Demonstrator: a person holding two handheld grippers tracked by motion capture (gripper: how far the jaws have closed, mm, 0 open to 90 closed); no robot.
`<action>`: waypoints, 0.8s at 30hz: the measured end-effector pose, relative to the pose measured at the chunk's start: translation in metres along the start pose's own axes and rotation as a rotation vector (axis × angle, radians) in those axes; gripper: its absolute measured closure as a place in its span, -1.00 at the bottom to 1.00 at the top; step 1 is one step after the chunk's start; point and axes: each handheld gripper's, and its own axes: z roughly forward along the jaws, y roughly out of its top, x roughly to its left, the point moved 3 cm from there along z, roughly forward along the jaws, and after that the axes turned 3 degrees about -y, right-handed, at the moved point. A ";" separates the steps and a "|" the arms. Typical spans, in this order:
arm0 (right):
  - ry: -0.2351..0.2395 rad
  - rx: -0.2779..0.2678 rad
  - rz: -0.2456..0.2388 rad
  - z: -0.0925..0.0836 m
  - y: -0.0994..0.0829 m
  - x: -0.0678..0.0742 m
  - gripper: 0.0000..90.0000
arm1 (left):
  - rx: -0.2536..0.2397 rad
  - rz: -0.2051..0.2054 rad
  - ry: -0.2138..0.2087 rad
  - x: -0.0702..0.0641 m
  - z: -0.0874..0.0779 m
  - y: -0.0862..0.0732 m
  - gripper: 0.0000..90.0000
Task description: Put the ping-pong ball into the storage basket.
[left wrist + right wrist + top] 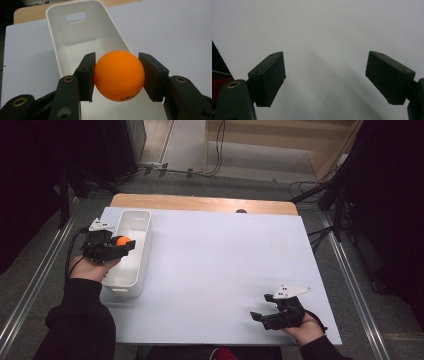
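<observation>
One orange ball over white bin

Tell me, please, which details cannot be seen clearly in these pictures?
- Print on the orange ball, left gripper view: too small, turned under.
- Bin near end, same view: hidden by the ball and the left hand-held gripper.
- Dark spot at the table's far edge, high view: too small.

Left tongs hold orange ball over bin.
</observation>
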 end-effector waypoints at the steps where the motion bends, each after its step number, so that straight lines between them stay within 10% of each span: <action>1: 0.001 0.000 -0.001 0.000 0.000 0.000 -0.67 | 0.000 0.000 0.002 0.000 0.001 0.000 0.11; 24: 0.000 0.001 -0.004 0.000 0.000 0.000 -0.67 | 0.078 -0.007 0.015 0.002 0.018 -0.012 0.11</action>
